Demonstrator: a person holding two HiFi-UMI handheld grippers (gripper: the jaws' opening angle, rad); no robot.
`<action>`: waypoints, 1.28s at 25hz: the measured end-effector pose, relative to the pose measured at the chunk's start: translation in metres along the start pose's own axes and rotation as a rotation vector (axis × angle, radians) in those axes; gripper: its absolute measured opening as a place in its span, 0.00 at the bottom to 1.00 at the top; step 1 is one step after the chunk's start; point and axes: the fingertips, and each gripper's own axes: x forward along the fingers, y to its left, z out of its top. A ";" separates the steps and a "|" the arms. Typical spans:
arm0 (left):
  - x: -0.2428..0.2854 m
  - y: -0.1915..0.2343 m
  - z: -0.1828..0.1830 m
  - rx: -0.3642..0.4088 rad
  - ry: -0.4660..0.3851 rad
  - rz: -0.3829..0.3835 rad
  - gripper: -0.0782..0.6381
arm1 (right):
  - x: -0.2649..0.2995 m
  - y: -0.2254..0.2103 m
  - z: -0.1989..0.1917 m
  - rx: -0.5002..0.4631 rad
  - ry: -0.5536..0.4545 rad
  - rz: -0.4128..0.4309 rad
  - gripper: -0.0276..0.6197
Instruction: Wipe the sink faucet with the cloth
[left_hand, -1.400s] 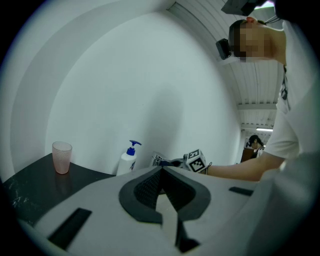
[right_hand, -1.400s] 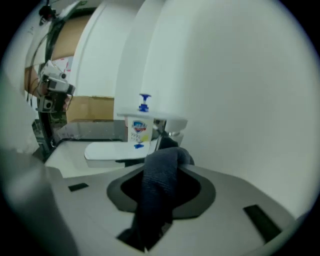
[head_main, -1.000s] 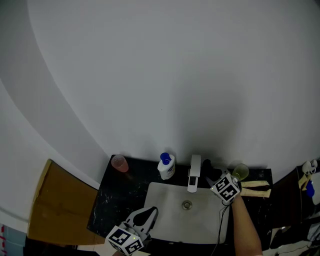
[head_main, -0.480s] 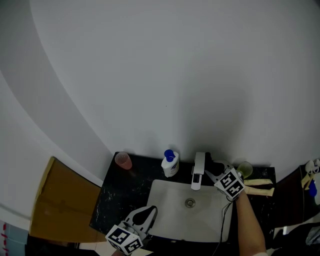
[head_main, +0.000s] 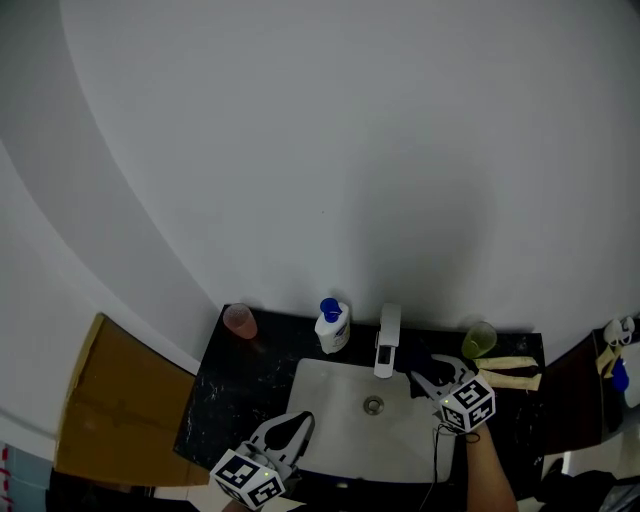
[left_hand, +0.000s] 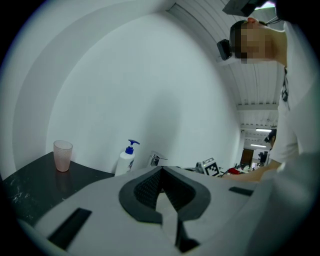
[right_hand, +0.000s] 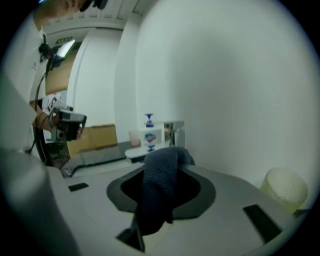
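The white faucet (head_main: 387, 340) stands at the back rim of the white sink (head_main: 330, 440); it also shows in the right gripper view (right_hand: 174, 133) and small in the left gripper view (left_hand: 156, 159). My right gripper (head_main: 428, 374) sits just right of the faucet, over the sink's back right corner, shut on a dark blue cloth (right_hand: 159, 185) that hangs between its jaws. The cloth (head_main: 417, 357) shows dark beside the faucet. My left gripper (head_main: 292, 432) hovers at the sink's front left edge, jaws together with nothing in them.
A white soap bottle with a blue pump (head_main: 331, 328) stands left of the faucet. A pink cup (head_main: 239, 322) sits at the counter's back left, a green cup (head_main: 479, 340) at the back right. A brown cardboard box (head_main: 110, 410) lies left of the black counter (head_main: 240, 385).
My right gripper with the cloth has drawn back from the faucet's right side toward the front and slightly right. The left gripper has stayed put.
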 end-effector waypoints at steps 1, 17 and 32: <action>-0.001 0.000 -0.001 0.001 0.004 0.004 0.11 | 0.008 -0.001 -0.020 0.012 0.035 -0.002 0.23; -0.026 0.013 -0.009 0.003 0.018 0.109 0.11 | 0.084 0.022 -0.010 -0.020 -0.014 0.191 0.23; -0.014 0.011 -0.005 -0.012 0.002 0.101 0.11 | 0.086 -0.004 -0.022 0.026 0.018 0.186 0.23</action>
